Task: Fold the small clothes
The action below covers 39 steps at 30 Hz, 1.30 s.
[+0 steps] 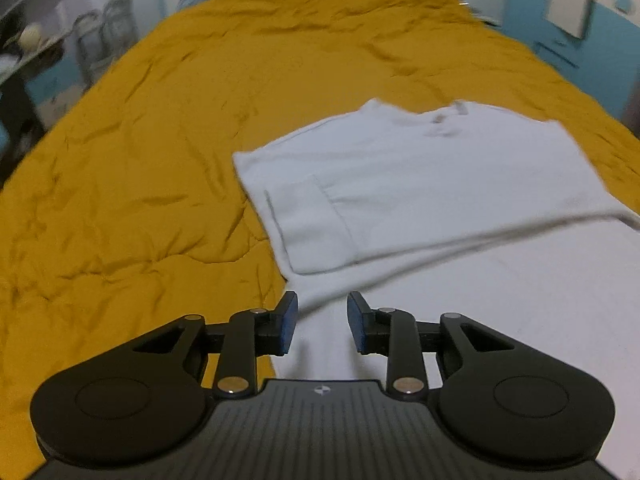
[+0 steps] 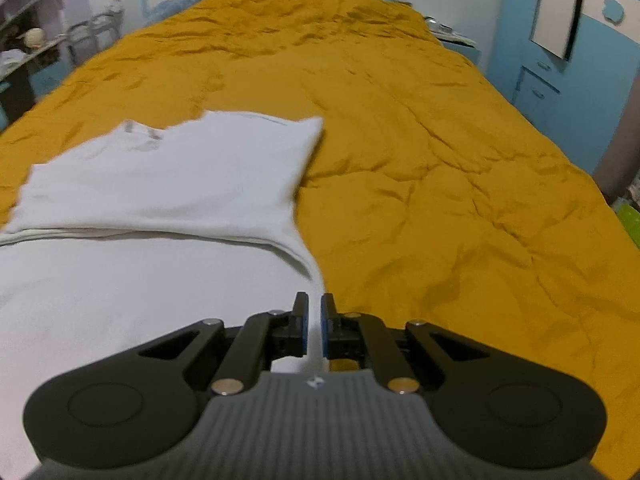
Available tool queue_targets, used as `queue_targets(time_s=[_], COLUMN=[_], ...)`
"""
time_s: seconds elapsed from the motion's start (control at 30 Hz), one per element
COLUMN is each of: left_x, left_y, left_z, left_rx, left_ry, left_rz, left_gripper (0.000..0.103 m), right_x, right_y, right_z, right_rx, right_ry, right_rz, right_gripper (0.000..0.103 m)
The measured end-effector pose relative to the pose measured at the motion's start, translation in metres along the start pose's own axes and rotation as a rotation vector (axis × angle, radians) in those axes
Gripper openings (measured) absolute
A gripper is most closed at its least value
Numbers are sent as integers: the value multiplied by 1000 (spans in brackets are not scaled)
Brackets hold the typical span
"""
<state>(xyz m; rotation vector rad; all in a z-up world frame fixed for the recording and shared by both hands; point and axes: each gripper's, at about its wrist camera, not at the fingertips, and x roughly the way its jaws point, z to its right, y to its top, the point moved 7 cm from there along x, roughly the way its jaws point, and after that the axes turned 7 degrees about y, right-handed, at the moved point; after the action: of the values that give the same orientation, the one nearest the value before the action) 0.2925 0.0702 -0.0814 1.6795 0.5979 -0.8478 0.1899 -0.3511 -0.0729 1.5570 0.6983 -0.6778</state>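
Note:
A white T-shirt (image 1: 420, 176) lies on a mustard-yellow bedspread (image 1: 140, 140), its far part folded over with the sleeve tucked in and the collar toward the far side. My left gripper (image 1: 322, 304) hovers over the shirt's near left edge, open. White cloth shows in the gap below its fingers, but the blue pads do not press on it. In the right wrist view the same T-shirt (image 2: 160, 176) fills the left side. My right gripper (image 2: 315, 304) is shut on the shirt's near right edge, a thin strip of white cloth pinched between its pads.
The bedspread (image 2: 440, 160) stretches far ahead and to the right, rumpled. Shelves with small items (image 1: 24, 40) stand off the bed's left side. A blue cabinet (image 2: 540, 88) and a hanging white panel (image 2: 556, 8) are by the right wall.

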Motion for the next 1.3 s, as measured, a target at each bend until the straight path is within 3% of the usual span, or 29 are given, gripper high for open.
queue_targets(time_s=[0.1, 0.17, 0.23, 0.27, 0.4, 0.5, 0.67, 0.83, 0.87, 0.9, 0.93, 0.97, 1.0, 1.13, 1.23, 1.3], left_x=[-37, -55, -71, -77, -88, -94, -91, -91, -90, -88, -86, -84, -82, -89, -94, -89], left_y=[-9, -17, -28, -35, -65, -91, -135, -171, -176, -181, -186, -190, -192, -190, -193, -196], left_z=[7, 11, 15, 17, 16, 14, 12, 13, 13, 14, 14, 15, 16, 14, 13, 14], left_rx=[46, 67, 93, 101, 85, 60, 12, -52, -61, -73, -87, -107, -129, -136, -119, -93], left_ry=[-59, -93, -129, -143, -126, -116, -112, -171, -185, -196, -204, -221, -242, -227, -217, -196], left_rz=[44, 56, 68, 66, 41, 12, -95, -199, -214, -228, -241, -254, -260, -237, -256, -274], left_gripper=[41, 43, 45, 46, 56, 63, 63, 64, 64, 64, 62, 57, 44, 16, 7, 6], right_x=[-29, -48, -64, -70, -87, -94, -104, -107, -107, -106, -105, -106, -108, -130, -148, -146], right_y=[0, -3, -11, -16, -48, -81, -135, -172, -178, -183, -187, -190, -190, -177, -165, -166], right_z=[-7, -13, -18, -21, -31, -31, -20, -13, -12, -11, -11, -11, -11, -13, -6, -1], right_rx=[-41, -62, -70, -75, -106, -93, -15, 75, 99, 126, 147, 157, 152, 62, 40, 35], right_ry=[32, 56, 81, 94, 113, 115, 129, 161, 169, 184, 200, 207, 203, 191, 191, 178], right_rz=[24, 34, 29, 27, -30, -100, -217, -270, -277, -282, -288, -293, -295, -302, -303, -319], right_gripper=[0, 5, 15, 15, 32, 34, 35, 37, 35, 22, 7, 7, 2, 1, 0, 0])
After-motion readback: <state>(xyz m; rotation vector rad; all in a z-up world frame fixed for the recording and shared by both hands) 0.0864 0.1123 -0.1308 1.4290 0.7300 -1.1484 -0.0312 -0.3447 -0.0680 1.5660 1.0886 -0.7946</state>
